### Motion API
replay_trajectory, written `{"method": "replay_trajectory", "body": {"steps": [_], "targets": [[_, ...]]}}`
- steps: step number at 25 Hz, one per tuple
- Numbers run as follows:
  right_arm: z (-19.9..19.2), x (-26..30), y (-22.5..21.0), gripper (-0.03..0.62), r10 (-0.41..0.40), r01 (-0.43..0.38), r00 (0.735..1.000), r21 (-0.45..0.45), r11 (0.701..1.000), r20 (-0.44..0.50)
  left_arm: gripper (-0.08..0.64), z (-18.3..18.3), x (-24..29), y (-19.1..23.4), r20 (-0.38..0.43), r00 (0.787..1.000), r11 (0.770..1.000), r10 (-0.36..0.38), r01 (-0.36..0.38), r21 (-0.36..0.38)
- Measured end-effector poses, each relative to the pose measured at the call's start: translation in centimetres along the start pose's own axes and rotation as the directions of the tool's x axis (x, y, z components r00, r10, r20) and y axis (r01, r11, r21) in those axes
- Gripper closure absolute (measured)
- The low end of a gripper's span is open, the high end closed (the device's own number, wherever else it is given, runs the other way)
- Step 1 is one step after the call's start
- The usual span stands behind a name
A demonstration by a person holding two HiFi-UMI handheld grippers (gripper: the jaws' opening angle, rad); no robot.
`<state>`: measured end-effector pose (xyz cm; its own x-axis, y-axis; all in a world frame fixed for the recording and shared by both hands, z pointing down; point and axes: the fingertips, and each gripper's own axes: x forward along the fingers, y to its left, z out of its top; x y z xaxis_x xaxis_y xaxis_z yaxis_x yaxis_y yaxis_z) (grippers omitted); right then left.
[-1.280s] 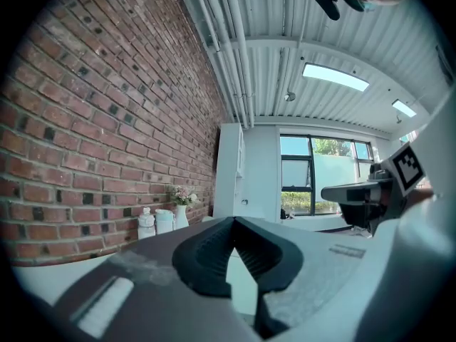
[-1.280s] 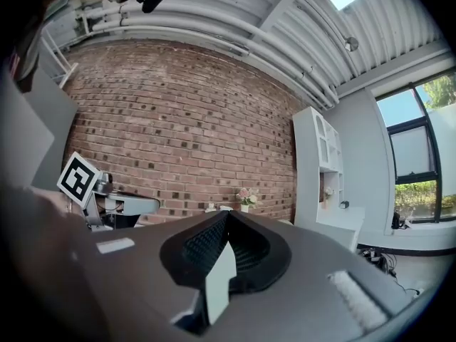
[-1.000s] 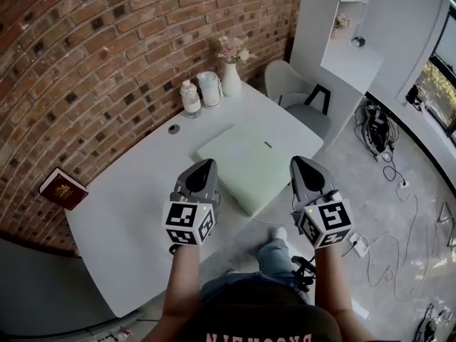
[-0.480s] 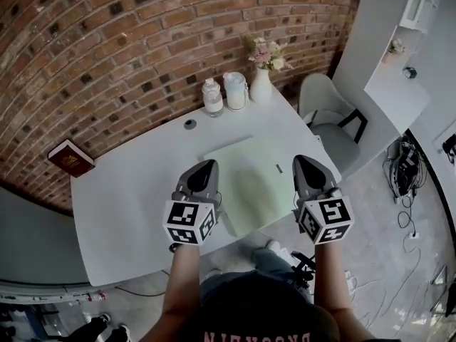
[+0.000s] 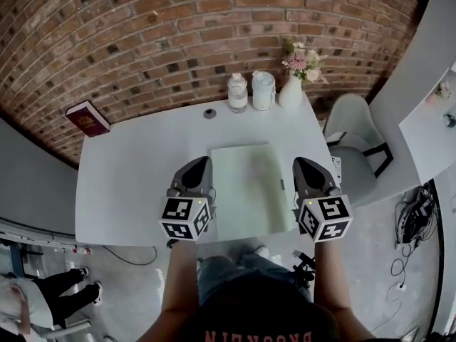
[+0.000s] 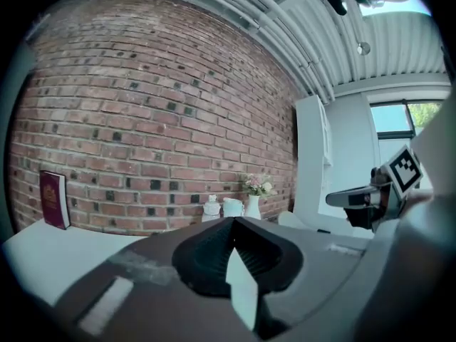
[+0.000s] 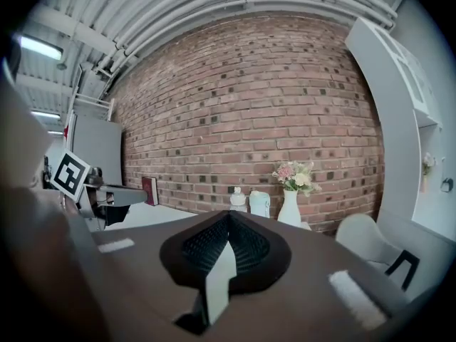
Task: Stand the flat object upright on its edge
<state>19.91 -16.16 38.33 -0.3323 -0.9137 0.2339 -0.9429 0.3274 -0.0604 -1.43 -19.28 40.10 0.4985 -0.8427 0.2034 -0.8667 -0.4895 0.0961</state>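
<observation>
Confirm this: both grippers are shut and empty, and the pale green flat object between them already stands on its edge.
Wrong on one point: the head view shows the pale green flat object lying flat on the white table, not on its edge. The left gripper and right gripper are indeed shut and empty, either side of it.

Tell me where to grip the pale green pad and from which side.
Grip the pale green pad by its near short edge, from the person's side. It lies flat on the white table, and only that edge seems to reach the table's front rim. The left gripper and right gripper, both shut, must open first.
</observation>
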Motion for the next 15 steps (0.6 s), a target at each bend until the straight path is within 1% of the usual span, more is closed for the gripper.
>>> {"method": "replay_trajectory", "body": {"steps": [4, 6, 8, 9, 10, 11, 13, 15], "targets": [[-0.3, 1.4, -0.9, 0.589, 0.063, -0.063, 0.998, 0.011, 0.998, -0.007, 0.561, -0.8, -0.5, 0.6, -0.006, 0.996, 0.996, 0.09, -0.091, -0.023], [-0.5, 1.8, -1.3, 0.589, 0.076, -0.076, 0.997, 0.022, 0.997, -0.009, 0.561, -1.0, -0.7, 0.5, -0.01, 0.994, 0.994, 0.107, -0.107, -0.029], [-0.6, 2.1, -1.6, 0.589, 0.087, -0.086, 0.996, 0.03, 0.996, -0.013, 0.561, -1.3, -0.8, 0.4, -0.015, 0.994, 0.993, 0.106, -0.107, -0.044], [-0.8, 2.3, -1.6, 0.588, 0.095, -0.094, 0.995, 0.032, 0.995, -0.015, 0.546, -1.4, -0.8, 0.4, -0.02, 0.995, 0.993, 0.102, -0.103, -0.054], [-1.0, 2.5, -1.5, 0.564, 0.105, -0.104, 0.994, 0.037, 0.994, -0.02, 0.498, -1.6, -0.7, 0.4, -0.029, 0.995, 0.993, 0.098, -0.099, -0.063], [-1.2, 2.7, -1.5, 0.512, 0.114, -0.113, 0.993, 0.046, 0.993, -0.026, 0.467, -1.9, -0.6, 0.4, -0.04, 0.995, 0.993, 0.096, -0.098, -0.071], [-2.0, 2.9, -1.6, 0.454, 0.122, -0.119, 0.991, 0.074, 0.99, -0.047, 0.388, -2.7, -0.5, 0.4, -0.067, 0.993, 0.991, 0.095, -0.1, -0.088], [-2.8, 3.1, -1.8, 0.419, 0.124, -0.117, 0.989, 0.092, 0.989, -0.075, 0.309, -3.5, -0.4, 0.6, -0.089, 0.992, 0.989, 0.089, -0.099, -0.112]]}}
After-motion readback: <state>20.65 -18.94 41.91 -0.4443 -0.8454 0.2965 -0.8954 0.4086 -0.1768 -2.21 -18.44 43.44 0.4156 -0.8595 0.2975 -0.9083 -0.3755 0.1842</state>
